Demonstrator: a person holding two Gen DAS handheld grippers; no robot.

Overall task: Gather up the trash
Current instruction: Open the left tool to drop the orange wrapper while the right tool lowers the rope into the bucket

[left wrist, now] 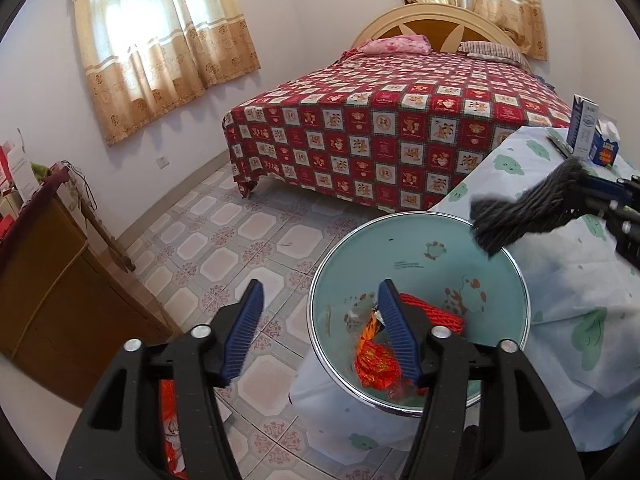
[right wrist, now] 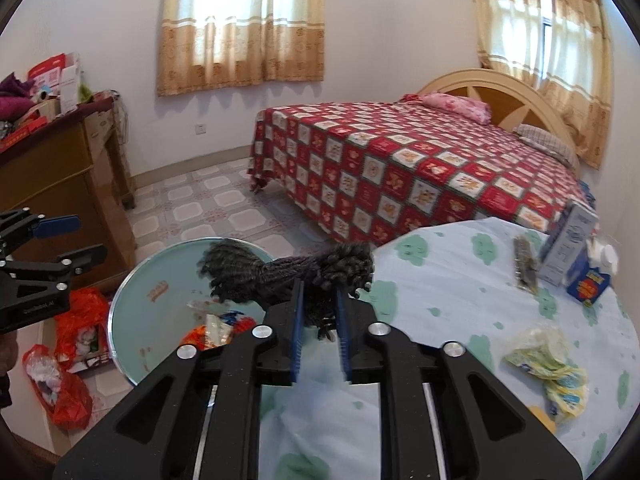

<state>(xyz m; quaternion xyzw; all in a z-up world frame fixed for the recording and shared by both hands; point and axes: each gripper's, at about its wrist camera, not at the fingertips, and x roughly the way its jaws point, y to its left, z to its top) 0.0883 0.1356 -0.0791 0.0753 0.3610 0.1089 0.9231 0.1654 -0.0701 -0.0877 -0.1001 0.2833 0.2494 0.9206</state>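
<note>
Yarn bundle [right wrist: 288, 276]: matt, fuzzy dark fibre. Bin [left wrist: 516, 280]: smooth glossy inside w/ shiny metal rim. Tablecloth [right wrist: 448, 280]: soft matt cloth. Wrapper [left wrist: 376, 364]: crinkly, glossy foil-like. Cabinet [left wrist: 60, 320]: wood.

My right claw's blue pads [right wrist: 298, 320] cover the middle of the dark grey yarn bundle [right wrist: 288, 270], so I cannot see how far it runs between them. My left claw's right pad [left wrist: 396, 332] hides part of the crumpled orange foil wrapper [left wrist: 374, 366] and red coiled cord [left wrist: 434, 310] inside the pale green metal-rimmed bin [left wrist: 416, 248]. On the cloud-print tablecloth, the blue-and-white milk carton [right wrist: 568, 240] and the thin dark strip [right wrist: 524, 264] beside it are motion-blurred, their print unreadable.
</note>
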